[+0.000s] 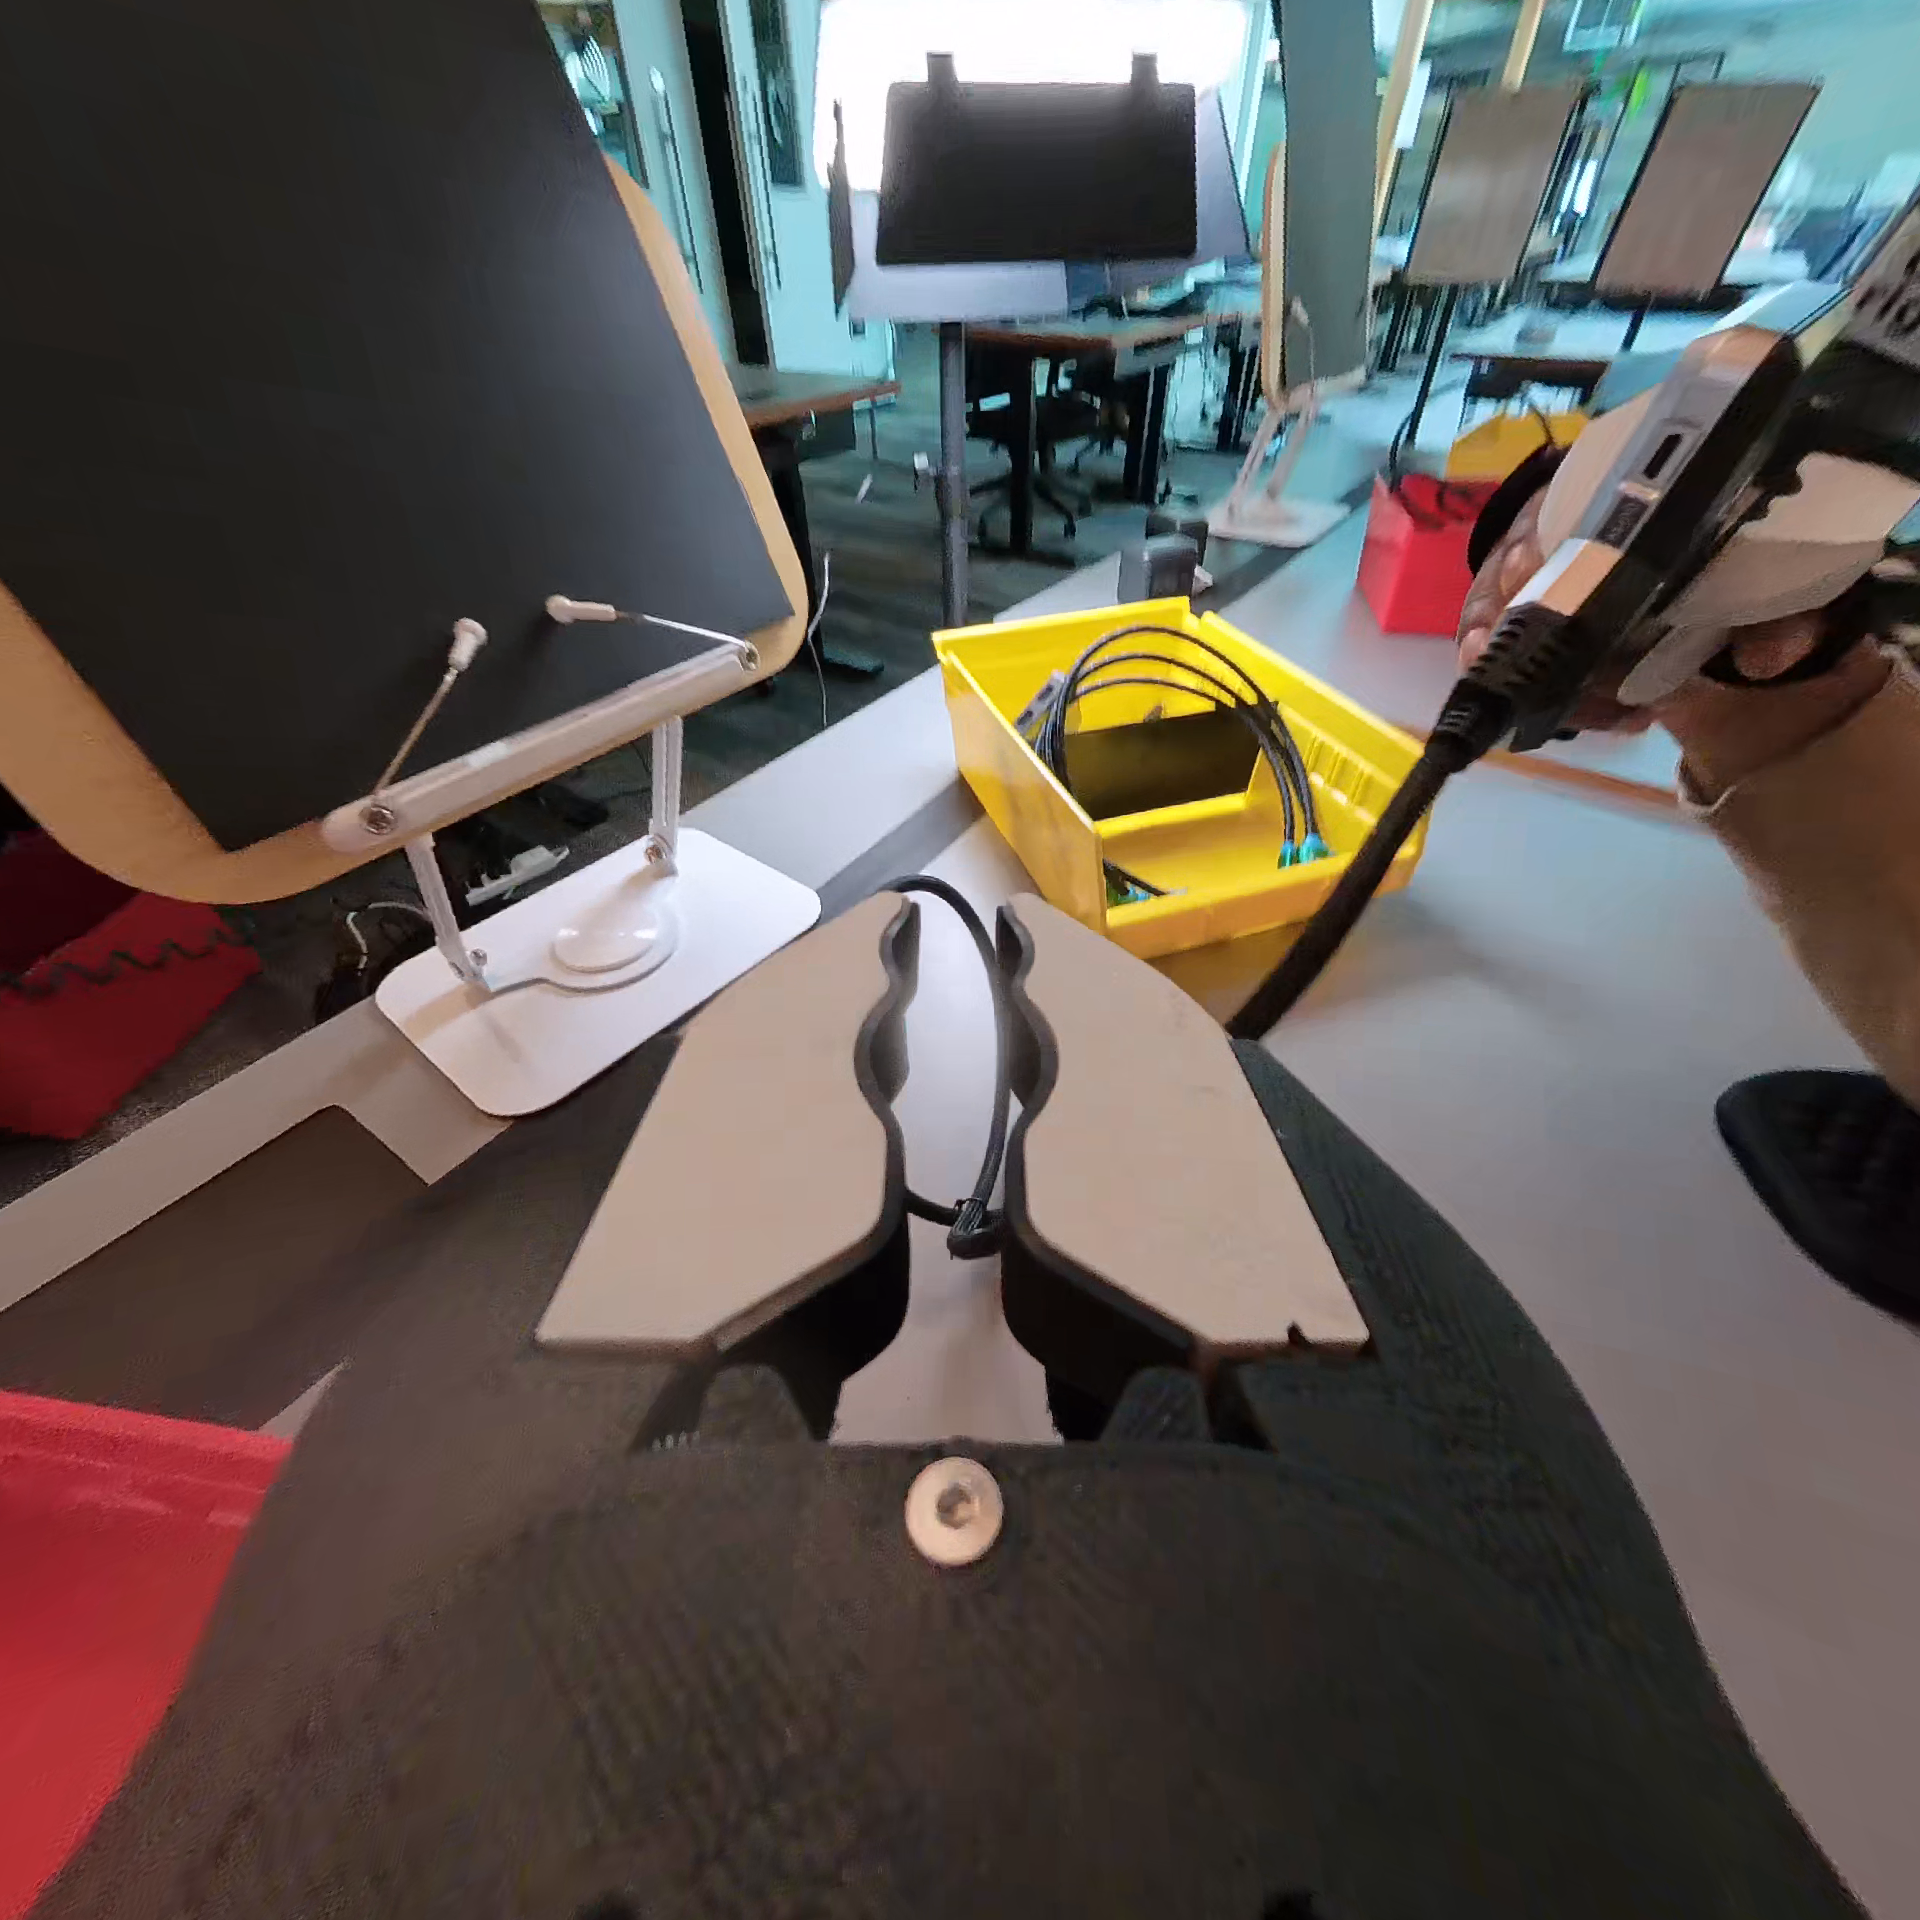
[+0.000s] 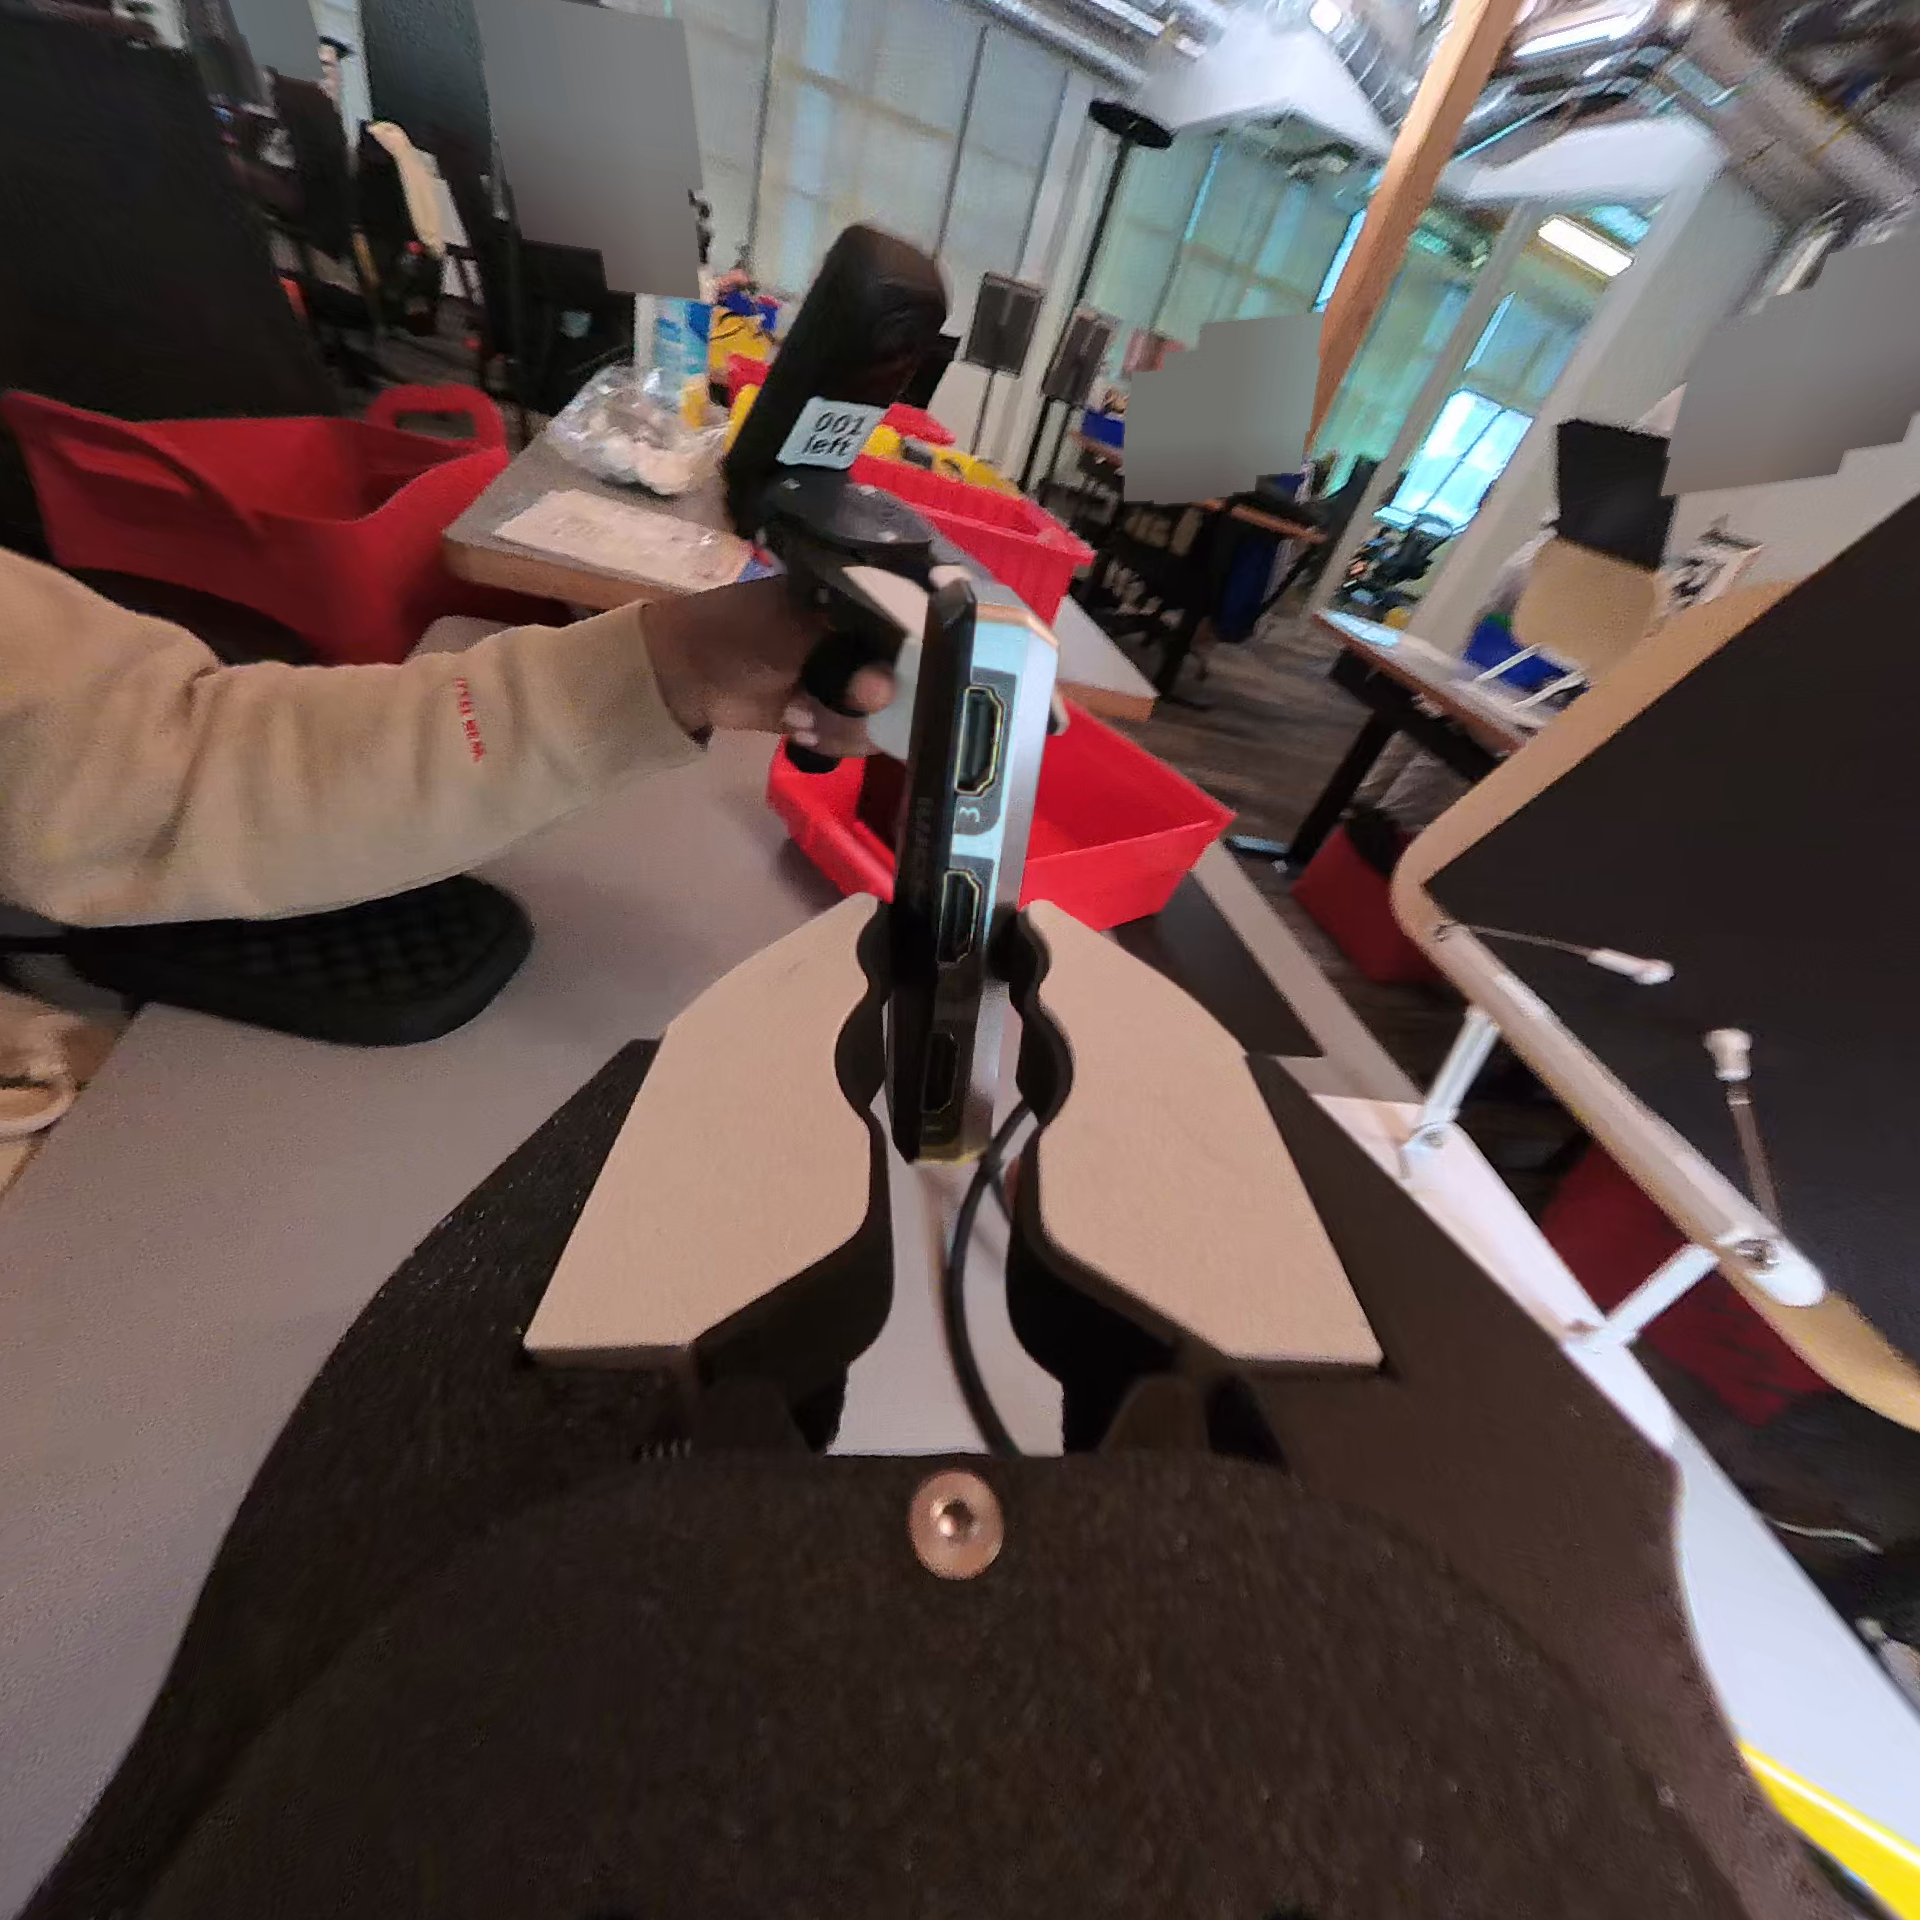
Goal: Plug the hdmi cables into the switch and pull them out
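The left gripper (image 1: 956,935) hovers over the grey table (image 1: 1507,1091), jaws slightly apart and clamping nothing. A thin black cord (image 1: 1000,1049) runs loosely through the gap, probably lying on the table beneath. At one o'clock from it, the yellow bin (image 1: 1195,914) keeps spare cables (image 1: 1164,665) coiled. At three o'clock, the right gripper (image 2: 945,925) clenches the switch (image 2: 971,790) edge-on, likely bracing it so its empty ports face an incoming plug. One thick cable (image 1: 1351,883) hangs from its lower end.
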Tool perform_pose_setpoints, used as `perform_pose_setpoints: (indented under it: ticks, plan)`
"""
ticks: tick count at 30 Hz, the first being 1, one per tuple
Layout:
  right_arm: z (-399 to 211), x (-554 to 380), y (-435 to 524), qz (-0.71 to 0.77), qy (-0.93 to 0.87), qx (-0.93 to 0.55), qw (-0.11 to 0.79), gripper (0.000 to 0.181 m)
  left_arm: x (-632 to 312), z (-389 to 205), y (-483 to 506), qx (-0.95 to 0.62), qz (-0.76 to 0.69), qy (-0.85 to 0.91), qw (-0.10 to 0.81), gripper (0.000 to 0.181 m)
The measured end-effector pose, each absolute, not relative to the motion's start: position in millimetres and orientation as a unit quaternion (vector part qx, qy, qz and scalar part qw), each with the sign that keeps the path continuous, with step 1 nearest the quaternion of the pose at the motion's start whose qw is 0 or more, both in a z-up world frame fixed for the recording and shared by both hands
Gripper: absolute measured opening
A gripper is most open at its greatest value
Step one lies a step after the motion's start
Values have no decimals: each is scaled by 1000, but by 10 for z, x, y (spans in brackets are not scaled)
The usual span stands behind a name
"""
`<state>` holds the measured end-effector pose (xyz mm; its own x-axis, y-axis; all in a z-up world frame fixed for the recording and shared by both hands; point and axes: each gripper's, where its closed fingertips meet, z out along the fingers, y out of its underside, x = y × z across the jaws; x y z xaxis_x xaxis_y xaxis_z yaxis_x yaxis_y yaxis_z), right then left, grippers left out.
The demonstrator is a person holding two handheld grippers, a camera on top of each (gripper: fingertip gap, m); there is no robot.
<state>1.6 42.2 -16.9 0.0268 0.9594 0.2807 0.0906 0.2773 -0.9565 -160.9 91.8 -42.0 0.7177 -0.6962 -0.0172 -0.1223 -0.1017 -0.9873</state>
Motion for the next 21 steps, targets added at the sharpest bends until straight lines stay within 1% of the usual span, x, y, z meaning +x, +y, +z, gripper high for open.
perform_pose_setpoints:
  ticks: [5, 9, 13, 17, 21]
  plan:
    - [264, -8, 639, 333, -557, -461, 606, 21, -1711, -307, 885, -692, -258, 270, 618, 14]
    - [764, -79, 849, 263, -548, -466, 643, 21, -1651, -320, 866, -692, -253, 282, 614, 14]
    - [1189, -95, 1036, 226, -522, -474, 672, 21, -1558, -379, 841, -697, -254, 300, 599, 15]
    - [1401, -80, 833, 263, -517, -452, 677, 21, -1440, -530, 904, -708, -272, 299, 579, 27]
    - [1531, -53, 440, 337, -513, -412, 674, 21, -1120, -944, 1105, -730, -346, 263, 528, 54]
